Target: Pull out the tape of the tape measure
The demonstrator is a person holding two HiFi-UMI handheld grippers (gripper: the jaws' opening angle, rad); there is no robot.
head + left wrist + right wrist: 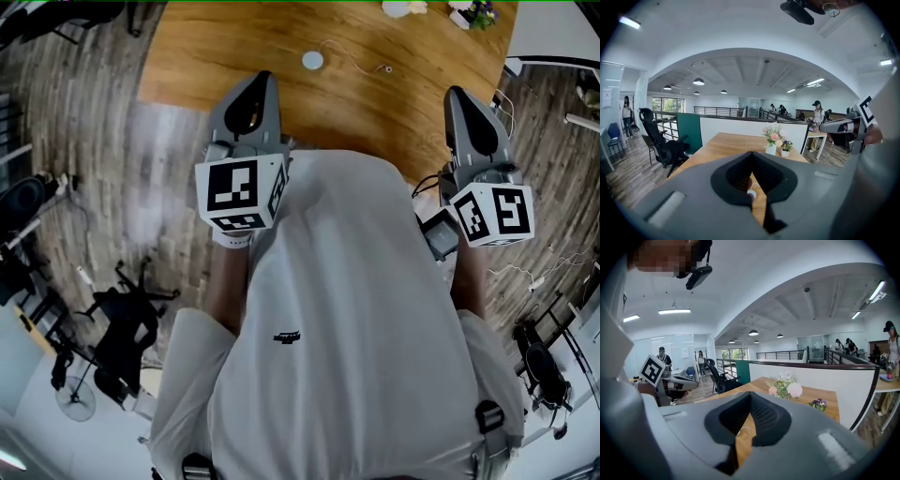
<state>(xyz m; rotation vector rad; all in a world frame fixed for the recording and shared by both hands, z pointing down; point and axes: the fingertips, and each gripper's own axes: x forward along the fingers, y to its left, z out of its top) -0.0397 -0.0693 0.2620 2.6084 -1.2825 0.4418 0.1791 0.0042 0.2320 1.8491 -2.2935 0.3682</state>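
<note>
A small white round tape measure lies on the wooden table, with a thin line running from it to a small end piece on its right. My left gripper is held up in front of the person's chest, short of the table edge, shut and empty. My right gripper is held up the same way, also shut and empty. In the left gripper view the shut jaws frame the white case below. The right gripper view shows its tips closed over bare tabletop.
Flower pots stand at the table's far end by a white partition. A black office chair is left of the table, and another black chair and a fan stand on the floor behind. People stand in the background.
</note>
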